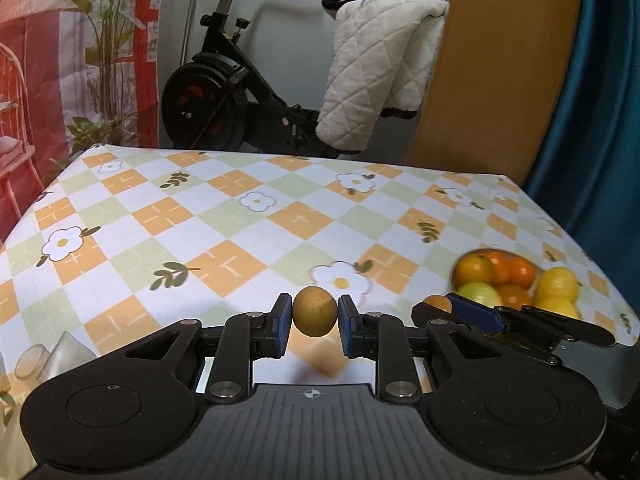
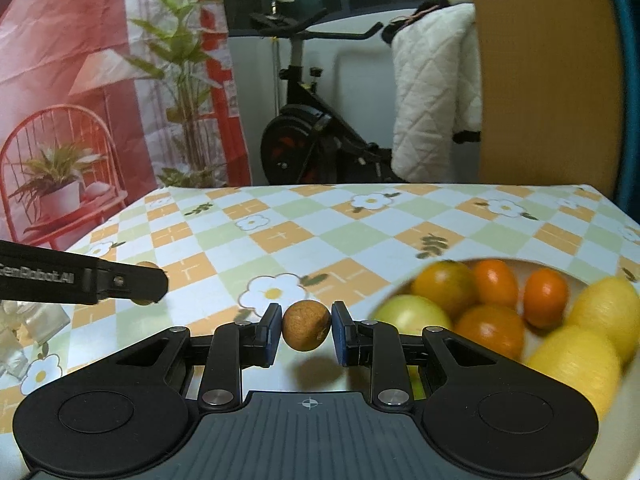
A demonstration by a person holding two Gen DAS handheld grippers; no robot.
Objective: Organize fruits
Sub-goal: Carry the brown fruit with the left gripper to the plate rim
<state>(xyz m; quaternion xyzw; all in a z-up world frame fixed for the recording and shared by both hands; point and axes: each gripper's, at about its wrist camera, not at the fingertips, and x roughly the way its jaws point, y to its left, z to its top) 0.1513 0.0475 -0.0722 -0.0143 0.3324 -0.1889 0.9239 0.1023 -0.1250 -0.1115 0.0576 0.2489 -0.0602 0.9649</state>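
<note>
Each gripper holds a small round brown fruit above the checked tablecloth. My left gripper point(image 1: 315, 318) is shut on a tan longan point(image 1: 314, 311), lifted off the cloth. My right gripper point(image 2: 306, 326) is shut on a darker brown longan point(image 2: 306, 325). In the left wrist view the right gripper point(image 1: 442, 304) shows at the right with its fruit point(image 1: 438, 303). The left gripper's finger point(image 2: 132, 280) enters the right wrist view from the left, its fruit mostly hidden behind it. A white bowl point(image 2: 612, 432) at the right holds oranges point(image 2: 494, 282), lemons point(image 2: 572, 364) and a green fruit point(image 2: 412, 314).
The table point(image 1: 240, 216) carries a flower-and-check cloth. Clear plastic containers point(image 1: 44, 356) sit at its near left corner. Behind the table stand an exercise bike point(image 1: 224, 92), a quilted white blanket point(image 1: 380, 72), a wooden panel point(image 1: 500, 72) and a printed backdrop with plants point(image 2: 80, 100).
</note>
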